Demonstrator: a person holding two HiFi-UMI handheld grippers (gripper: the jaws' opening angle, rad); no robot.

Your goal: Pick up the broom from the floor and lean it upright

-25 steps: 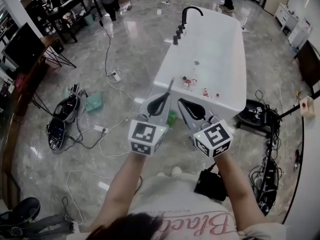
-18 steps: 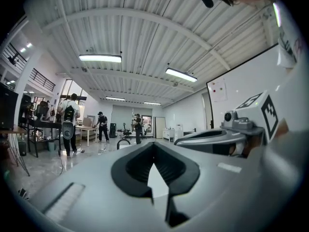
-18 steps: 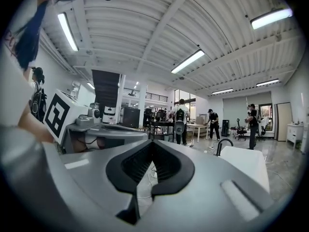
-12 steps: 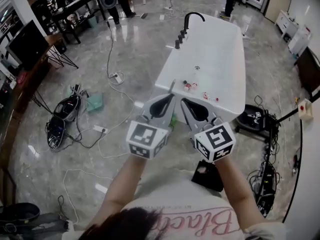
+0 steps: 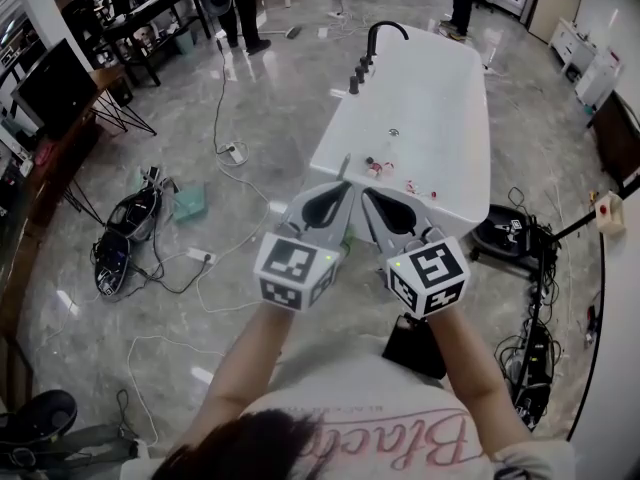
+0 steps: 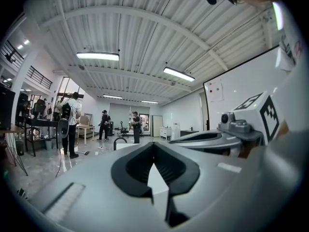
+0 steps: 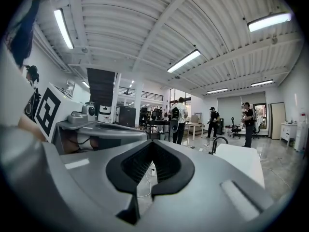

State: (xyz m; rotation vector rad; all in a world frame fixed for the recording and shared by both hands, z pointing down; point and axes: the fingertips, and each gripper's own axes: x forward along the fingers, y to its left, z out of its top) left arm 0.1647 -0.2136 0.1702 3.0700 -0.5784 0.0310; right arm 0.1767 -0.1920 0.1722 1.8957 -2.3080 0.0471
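Observation:
I can make out no broom in any view. My left gripper [image 5: 345, 168] and right gripper [image 5: 366, 198] are held level side by side in front of the person's chest, pointing at the near end of a white bathtub [image 5: 450, 138]. Both are shut with nothing between the jaws. In the left gripper view the jaw tips [image 6: 153, 144] meet, and the right gripper [image 6: 212, 137] shows beside them. In the right gripper view the tips [image 7: 152, 143] also meet. A small green thing [image 5: 345, 236] shows on the floor between the grippers; I cannot tell what it is.
The tub has a black tap [image 5: 385, 30] at its far end and small items [image 5: 385, 168] on its near rim. Cables and a bag [image 5: 130, 223] lie on the floor at left, black gear [image 5: 510, 233] at right. People [image 6: 70, 124] stand further back.
The left gripper has edged a little forward and up. Both grippers stay shut and side by side, and the head view has tilted slightly.

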